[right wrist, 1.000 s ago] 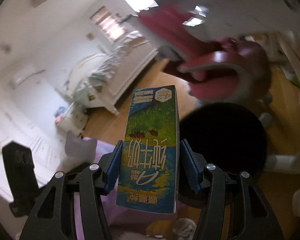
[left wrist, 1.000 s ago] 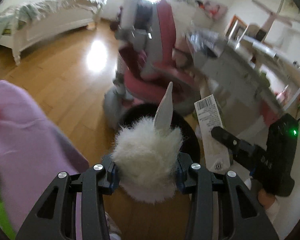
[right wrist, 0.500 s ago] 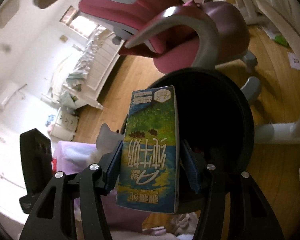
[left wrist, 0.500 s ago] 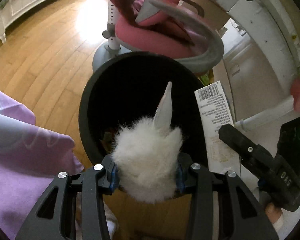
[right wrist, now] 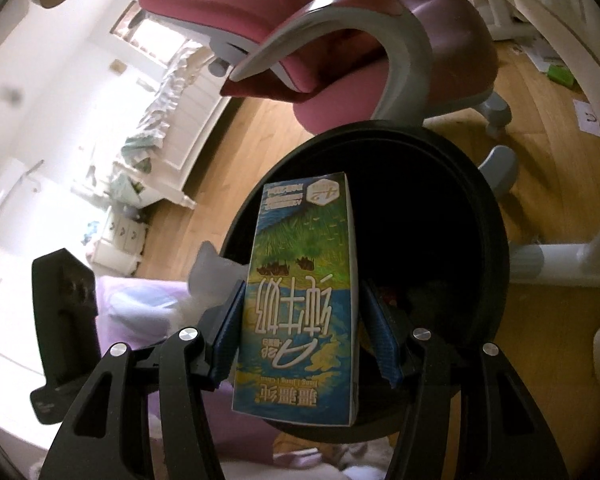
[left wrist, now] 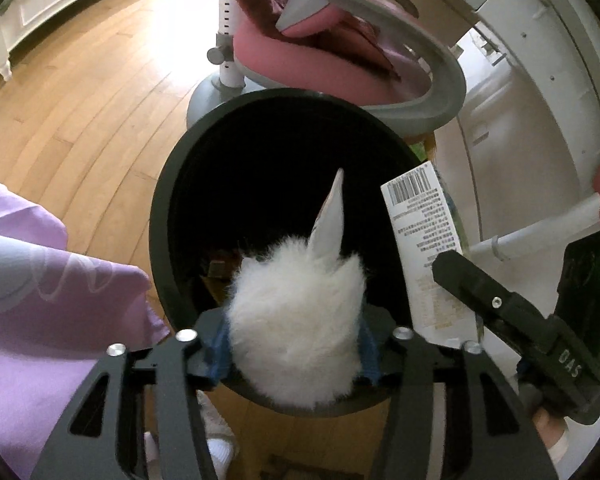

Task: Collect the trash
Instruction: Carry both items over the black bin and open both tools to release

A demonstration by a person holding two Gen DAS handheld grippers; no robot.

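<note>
While over bin, barcode left-view only

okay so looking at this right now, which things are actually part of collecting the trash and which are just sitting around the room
Part of the job:
- white fluffy item, clamped in the left gripper
- milk carton, clamped in the right gripper
- black bin, open beneath both

Just lying about:
- pink chair
- purple cloth
- white bed

The black bin's dark inside hides most of its contents.
</note>
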